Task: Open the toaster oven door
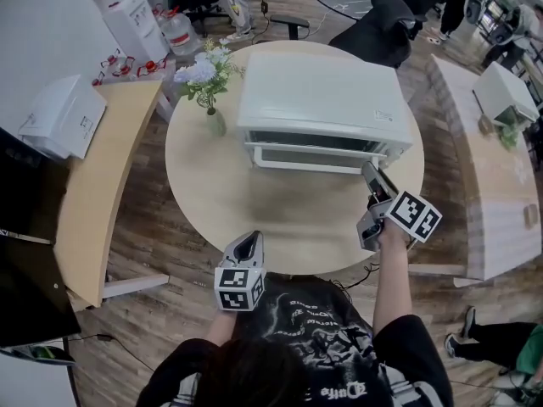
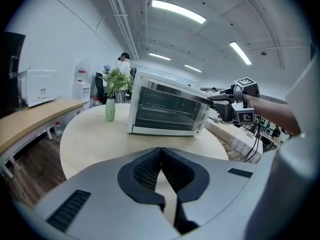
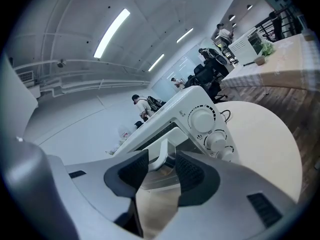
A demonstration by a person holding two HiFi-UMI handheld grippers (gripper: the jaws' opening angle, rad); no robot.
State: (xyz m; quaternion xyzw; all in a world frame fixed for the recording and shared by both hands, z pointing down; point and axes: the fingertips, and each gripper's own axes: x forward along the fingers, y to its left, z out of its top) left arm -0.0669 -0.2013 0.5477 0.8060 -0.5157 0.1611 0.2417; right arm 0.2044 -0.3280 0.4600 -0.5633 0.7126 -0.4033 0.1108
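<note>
A white toaster oven (image 1: 318, 100) stands at the back of the round table (image 1: 254, 214), its glass door facing me. My right gripper (image 1: 371, 175) is at the right end of the door handle (image 1: 310, 166). In the right gripper view the handle (image 3: 161, 151) runs between the two pads, which close on it beside the oven's knobs (image 3: 202, 119). From here I cannot tell whether the door is ajar. My left gripper (image 1: 249, 246) hovers over the table's near edge, apart from the oven (image 2: 165, 109), and its tips (image 2: 161, 154) meet with nothing between them.
A vase of flowers (image 1: 208, 79) stands left of the oven. A curved wooden desk (image 1: 102, 176) with a white box (image 1: 64, 117) lies to the left. A long table (image 1: 492, 185) runs along the right, and a black chair (image 1: 373, 28) stands behind the oven.
</note>
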